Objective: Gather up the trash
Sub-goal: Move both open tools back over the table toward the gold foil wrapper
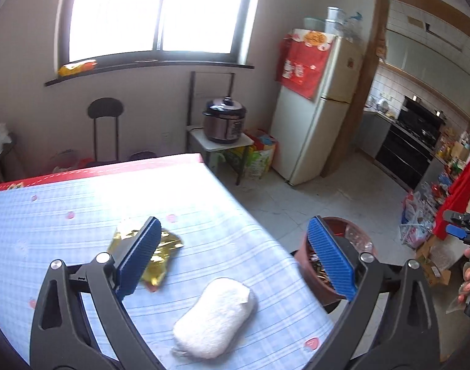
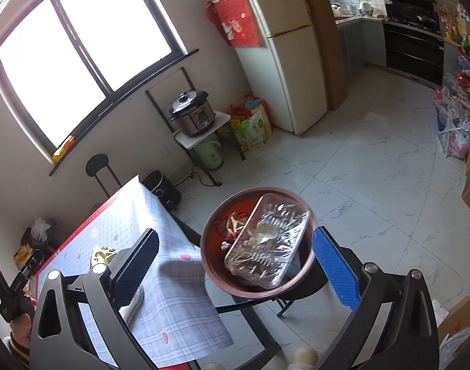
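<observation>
Left tool (image 1: 235, 259) wide, empty, over checked tablecloth (image 1: 80, 203); right tool (image 2: 235, 271) wide above bin (image 2: 213, 265).

My left cam sits low over the table (image 1: 80, 203), looking across it toward the window (image 1: 154, 12). My right cam hangs off the table's corner, tilted down at the bin (image 2: 256, 243) and floor. Both catch the fridge (image 1: 315, 129), cooker (image 1: 224, 120) and bin.

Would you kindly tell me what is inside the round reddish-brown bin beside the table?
In the round reddish-brown bin, a clear plastic tray lies tilted on top, with small mixed scraps beside it. Whatever lies beneath the tray is covered.
</observation>
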Demonstrator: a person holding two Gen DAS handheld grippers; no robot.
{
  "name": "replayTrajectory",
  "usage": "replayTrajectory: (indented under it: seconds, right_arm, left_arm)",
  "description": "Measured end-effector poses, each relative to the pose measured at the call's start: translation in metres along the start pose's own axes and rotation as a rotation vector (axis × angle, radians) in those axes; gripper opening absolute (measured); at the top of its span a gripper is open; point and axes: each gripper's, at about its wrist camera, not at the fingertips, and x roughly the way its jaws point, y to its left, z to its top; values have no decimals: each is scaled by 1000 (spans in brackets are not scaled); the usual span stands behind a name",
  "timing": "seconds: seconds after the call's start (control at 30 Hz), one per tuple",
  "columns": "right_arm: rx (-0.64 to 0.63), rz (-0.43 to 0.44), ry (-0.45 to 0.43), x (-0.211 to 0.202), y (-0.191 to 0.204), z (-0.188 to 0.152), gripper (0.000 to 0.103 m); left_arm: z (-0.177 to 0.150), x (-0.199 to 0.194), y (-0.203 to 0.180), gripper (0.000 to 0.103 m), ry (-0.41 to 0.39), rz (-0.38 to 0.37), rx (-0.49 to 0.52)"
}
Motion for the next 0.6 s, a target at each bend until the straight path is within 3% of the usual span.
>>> replayTrajectory:
  seconds: [0.27,0.4,0.6]
  right_arm:
    - [-122,107,142,53,102,-26,98]
    - [-173,157,243,84,148,-54,98]
    - [-180,198,447,140,198,-122,98]
  left_arm:
    - [-36,-70,126,94,-35,239,-176]
    - [-61,-94,178,94,-33,310,-277]
    - [-98,-119,228,94,-7,368,-358]
